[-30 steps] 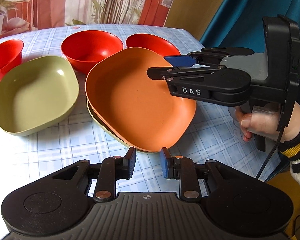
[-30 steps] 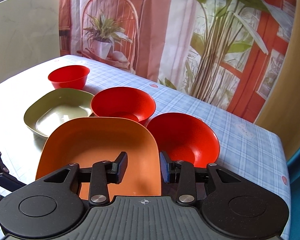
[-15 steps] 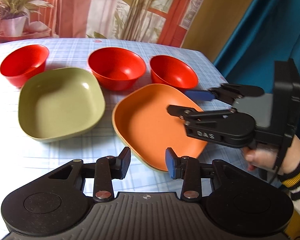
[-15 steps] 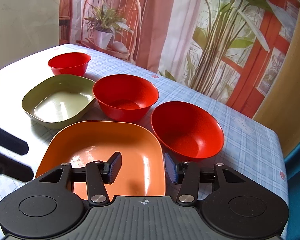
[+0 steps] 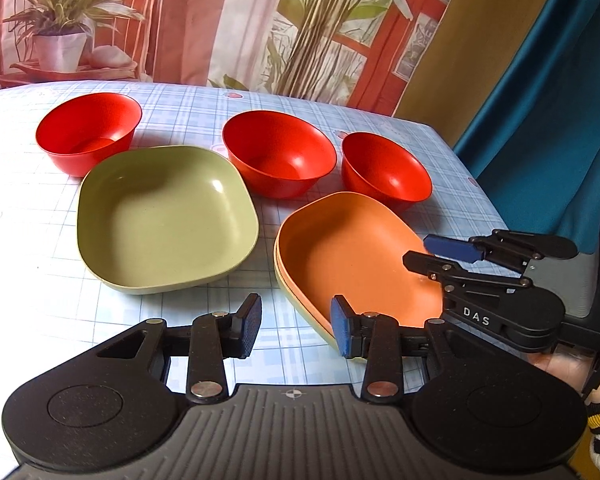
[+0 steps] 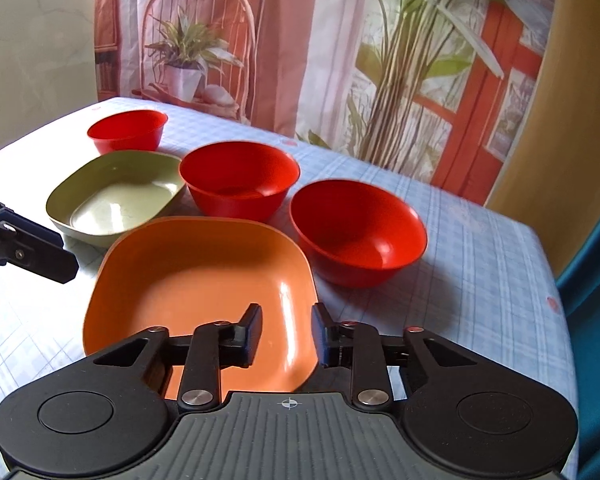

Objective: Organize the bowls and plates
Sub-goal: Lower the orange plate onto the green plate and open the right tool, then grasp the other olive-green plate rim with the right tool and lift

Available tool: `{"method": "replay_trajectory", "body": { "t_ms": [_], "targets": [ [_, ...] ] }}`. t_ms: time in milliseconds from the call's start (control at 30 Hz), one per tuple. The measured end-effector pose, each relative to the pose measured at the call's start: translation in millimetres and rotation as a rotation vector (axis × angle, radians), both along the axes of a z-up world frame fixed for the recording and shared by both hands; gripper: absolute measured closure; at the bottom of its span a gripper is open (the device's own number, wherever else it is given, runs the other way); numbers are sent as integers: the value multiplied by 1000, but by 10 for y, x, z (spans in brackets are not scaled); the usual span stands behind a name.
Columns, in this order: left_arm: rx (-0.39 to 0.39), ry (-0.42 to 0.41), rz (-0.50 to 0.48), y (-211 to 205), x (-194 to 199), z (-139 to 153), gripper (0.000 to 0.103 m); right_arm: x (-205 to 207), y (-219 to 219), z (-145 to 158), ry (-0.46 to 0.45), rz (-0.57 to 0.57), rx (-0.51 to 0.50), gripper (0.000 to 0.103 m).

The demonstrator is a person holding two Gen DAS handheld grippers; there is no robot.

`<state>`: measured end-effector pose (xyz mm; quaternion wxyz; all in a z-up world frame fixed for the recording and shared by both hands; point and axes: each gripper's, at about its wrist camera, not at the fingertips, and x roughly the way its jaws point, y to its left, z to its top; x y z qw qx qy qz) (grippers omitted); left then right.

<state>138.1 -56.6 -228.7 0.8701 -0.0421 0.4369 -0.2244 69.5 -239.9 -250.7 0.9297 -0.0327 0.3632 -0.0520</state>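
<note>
1. Landmark: orange plate [image 6: 198,280], nested on a green plate whose rim [image 5: 300,304] shows just under its near edge. Stack sits on the counter [image 5: 40,272].
2. Right claw [image 6: 286,336]: jaws spread, gripping nothing. It hovers over the orange plate's near right rim, with one finger [image 6: 250,330] above the plate interior and the other past the rim edge.
3. Left claw [image 5: 296,328]: jaws spread and empty. It is at the orange plate's near left corner, with its blue pad [image 5: 340,330] in front of the stack's rim. Contact can't be confirmed.
4. Loose green plate [image 5: 166,216] lies left of the orange plate, apart from it, with a strip of counter between. It is squarish, so no long axis matters.
5. Three red bowls are behind the plates:
   - Right bowl [image 6: 358,232] is just behind the orange plate's far right corner.
   - Middle bowl [image 6: 240,178] is behind its far left corner.
   - Left bowl [image 6: 128,130] is well off, beyond the green plate.
6. Key relation, my read: the green plate lies forward and left of the left claw, across the gap from the stack. The left claw is nearer. The right claw would have to cross the orange plate.
7. For the bowls, the right claw is nearer to the right one, straight ahead past the orange plate's far edge.
8. Likely next: either the green plate goes onto the stack or the bowls get nested.
9. Risk: the rims are shallow and slick-looking, so a grasp needs a rim between the jaws, not a pinch from above.
</note>
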Motion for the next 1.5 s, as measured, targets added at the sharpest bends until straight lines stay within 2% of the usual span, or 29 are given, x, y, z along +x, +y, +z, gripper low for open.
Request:
{"method": "replay_trajectory", "body": {
  "t_ms": [133,367,567,700,900,1167,1267,1433,1500],
  "targets": [
    [0,-3,1,31,-9,-2,63,-19,35,-23,-3,-12,-9,80],
    [10,-28,32,157,67,36,63,41,138,145,-44,12,16,79],
    [51,-67,124,488,260,90,63,350,385,217,-63,61,62,79],
    [84,-92,179,704,425,127,63,621,558,220,-74,78,146,79],
    [128,-93,223,939,713,77,63,1010,637,90,-24,44,246,79],
    [130,-57,200,1037,913,-130,63,1322,648,-76,30,23,269,79],
    [100,-53,201,1054,950,-184,65,1391,657,-111,48,24,265,79],
    [77,-33,189,1041,991,-256,81,1431,673,-107,58,39,289,79],
    [79,-34,189,1031,974,-255,81,1422,697,-90,64,46,287,79]
  ]
}}
